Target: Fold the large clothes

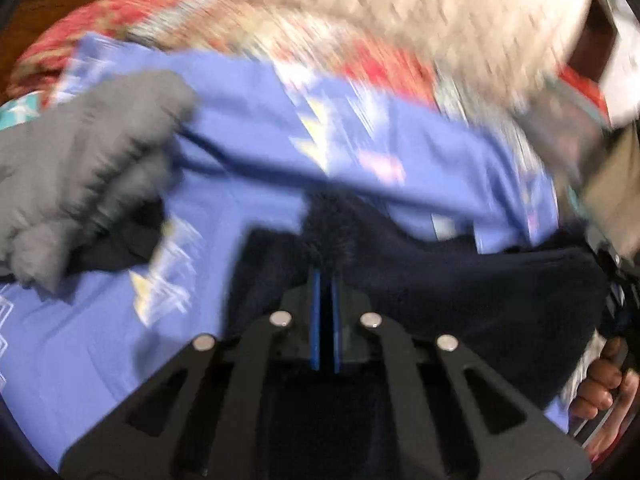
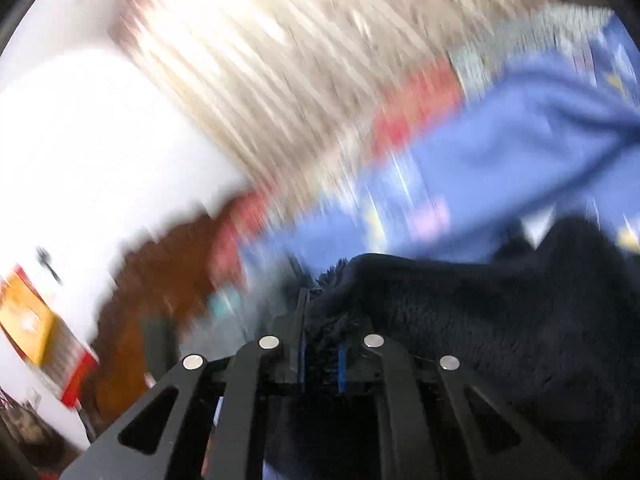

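Fleece (image 1: pixel 460 280), dark navy and fluffy, lies bunched on a blue sheet (image 1: pixel 80 340) printed with pale star shapes, clamped at both ends; the left hand-held gripper (image 1: pixel 326 280) has its blue pads pressed together on a tuft of the pile; the right hand-held gripper (image 2: pixel 322 320) is closed on a thicker fold at the fleece's edge, pile bulging between the pads; no writing or label can be read in either blurred view, an orange-and-red box (image 2: pixel 28 320) at the right view's left edge included; a grey garment (image 1: pixel 80 148) is heaped just left of the fleece; beyond the sheet's far edge run a red patterned cover (image 1: pixel 120 12) and a cream woven blanket (image 1: pixel 400 8); bare sheet lies open at near left; fingers (image 1: pixel 600 392) show at lower right.
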The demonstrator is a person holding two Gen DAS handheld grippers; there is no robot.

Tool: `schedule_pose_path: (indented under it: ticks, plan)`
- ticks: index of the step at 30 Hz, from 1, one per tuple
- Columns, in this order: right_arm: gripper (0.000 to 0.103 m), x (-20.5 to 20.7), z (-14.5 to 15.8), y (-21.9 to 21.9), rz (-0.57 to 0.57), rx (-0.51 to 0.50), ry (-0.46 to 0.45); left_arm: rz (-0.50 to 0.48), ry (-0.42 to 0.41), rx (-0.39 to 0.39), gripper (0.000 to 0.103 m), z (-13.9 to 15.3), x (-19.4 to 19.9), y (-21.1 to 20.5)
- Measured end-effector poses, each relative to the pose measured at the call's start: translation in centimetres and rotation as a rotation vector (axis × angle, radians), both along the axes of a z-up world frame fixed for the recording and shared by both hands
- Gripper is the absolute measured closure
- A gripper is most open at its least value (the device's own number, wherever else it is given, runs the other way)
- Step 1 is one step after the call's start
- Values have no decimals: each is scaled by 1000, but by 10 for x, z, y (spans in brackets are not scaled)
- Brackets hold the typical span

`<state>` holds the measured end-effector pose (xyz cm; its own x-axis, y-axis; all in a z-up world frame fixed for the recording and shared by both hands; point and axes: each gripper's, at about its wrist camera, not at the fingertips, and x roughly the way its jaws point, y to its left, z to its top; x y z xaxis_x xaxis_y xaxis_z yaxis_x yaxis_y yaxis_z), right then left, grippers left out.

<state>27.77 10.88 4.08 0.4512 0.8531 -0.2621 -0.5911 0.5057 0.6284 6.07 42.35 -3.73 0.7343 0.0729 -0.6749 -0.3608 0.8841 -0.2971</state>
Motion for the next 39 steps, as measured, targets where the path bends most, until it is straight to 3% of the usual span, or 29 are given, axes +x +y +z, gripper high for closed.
schedule_pose_path:
  ticks: [2, 3, 4, 5, 6, 8, 10, 13, 16, 19, 21, 24, 26, 28, 31, 33, 34, 36, 37, 39]
  plan:
    - [65, 24, -16, 15, -95, -134, 14, 48, -5, -62, 99, -6, 3, 17]
    - [64, 39, -39, 33, -116, -267, 41, 59, 27, -80, 99, -14, 10, 22]
    - [55, 49, -59, 45, -113, -360, 85, 72, 69, -78, 99, -22, 17, 24]
    - [45, 62, -87, 59, -100, -474, 174, 79, 127, -60, 98, -35, 27, 25]
    - [44, 70, -120, 66, -62, -539, 281, 80, 183, -36, 97, -48, 36, 26]
    - [43, 67, -131, 63, -63, -507, 271, 77, 267, -31, 94, -72, 46, 29]
    - [35, 57, -119, 58, -53, -454, 236, 76, 283, -38, 92, -82, 47, 31]
    - [29, 37, -82, 43, -10, -388, 166, 63, 288, 20, 82, -79, 43, 30]
    - [17, 5, -40, 10, -26, -346, 13, 68, 195, -9, 81, -51, 22, 41]
    - [14, -5, -21, -13, -75, -406, -88, 155, 77, -33, 80, -21, -5, 50]
    - [14, 3, -28, -23, -88, -461, -49, 140, 1, -62, 80, -6, -20, 43]
    - [14, 21, -55, -43, -115, -480, 89, -3, -19, -52, 80, -5, -19, 6]
    - [14, 28, -74, -56, -178, -502, 133, -89, -1, 3, 80, -10, -11, -23]
    - [14, 33, -90, -64, -269, -583, 146, -157, 71, 111, 80, -29, 6, -51]
    - [14, 44, -114, -87, -377, -596, 200, -152, 225, 220, 80, -71, 44, -61]
    - [14, 49, -126, -112, -459, -561, 242, -132, 270, 268, 80, -86, 66, -53]
    - [7, 53, -137, -124, -492, -530, 296, -118, 279, 269, 80, -89, 70, -48]
    - [4, 58, -161, -142, -465, -386, 422, -68, 304, 196, 80, -93, 87, -29]
    - [4, 57, -162, -145, -468, -362, 426, -45, 320, 174, 80, -96, 96, -22]
    - [4, 54, -154, -133, -458, -434, 377, -43, 345, 204, 80, -100, 103, -21]
